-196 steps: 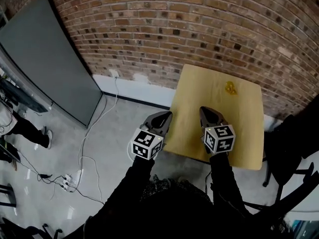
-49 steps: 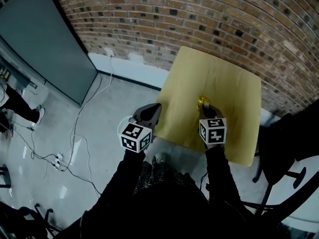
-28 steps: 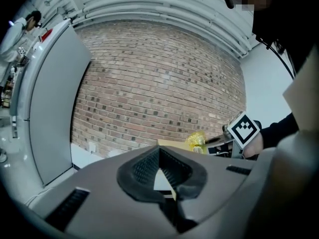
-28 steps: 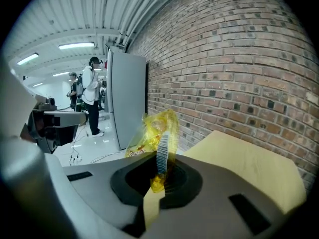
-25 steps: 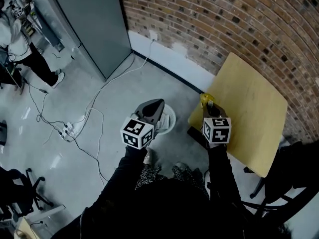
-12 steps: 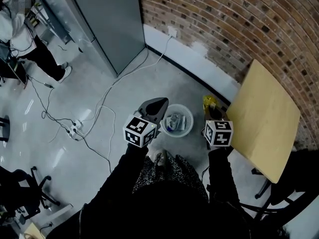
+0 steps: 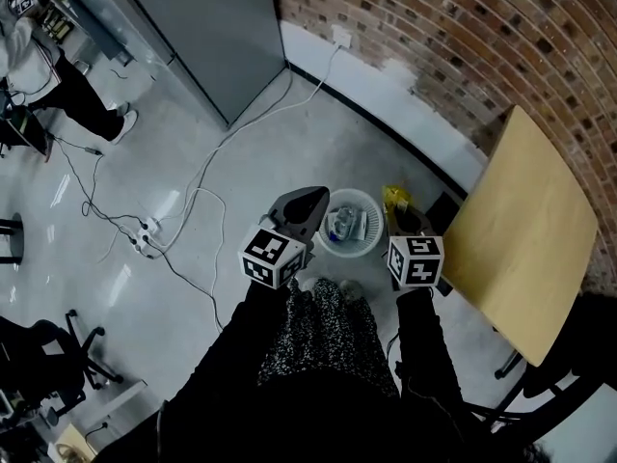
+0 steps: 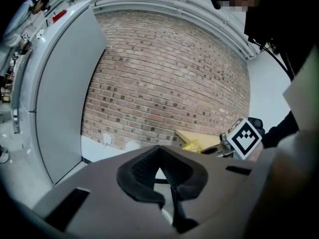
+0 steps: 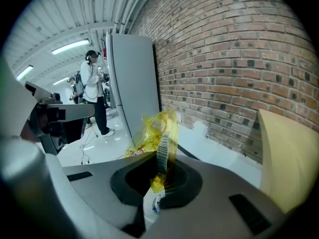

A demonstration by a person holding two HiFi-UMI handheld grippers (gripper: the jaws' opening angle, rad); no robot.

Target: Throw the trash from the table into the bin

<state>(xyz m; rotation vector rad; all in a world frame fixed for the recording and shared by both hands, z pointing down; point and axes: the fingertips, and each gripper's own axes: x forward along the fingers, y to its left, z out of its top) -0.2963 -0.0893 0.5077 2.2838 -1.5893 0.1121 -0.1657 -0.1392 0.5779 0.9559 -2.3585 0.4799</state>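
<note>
Gone from the tabletop (image 7: pixel 525 230) is the yellow wrapper (image 7: pixel 395 199), which lay near its far edge some seconds back. You now carry it in the right gripper (image 7: pixel 403 218). Both grippers have swung off the tabletop's corner and out over the floor (image 7: pixel 241 152). The bin (image 7: pixel 355 193), half hidden behind the left gripper (image 7: pixel 307 201) a second ago, now shows whole between the two.

Right jaws: clamped on the wrapper. Your right gripper view shows it crumpled and standing up out of the closed pads, with a barcode strip facing the camera.

Left jaws: together, with nothing between them. That view looks level toward the brick wall (image 8: pixel 164 78); the wrapper, the right gripper's marker cube and a slice of tabletop sit at its right.

Wrapper position: from your head view it sits just beside the bin's right rim, not over the opening. How high it hangs above the floor can't be read.

Bin: white and round, standing on the floor just off the tabletop's near corner, with some trash already inside.

Surroundings: a grey panel (image 7: pixel 193 17) leans against the wall, white cables (image 7: pixel 207 177) trail across the floor, and a person (image 7: pixel 72 114) stands at the far left.
</note>
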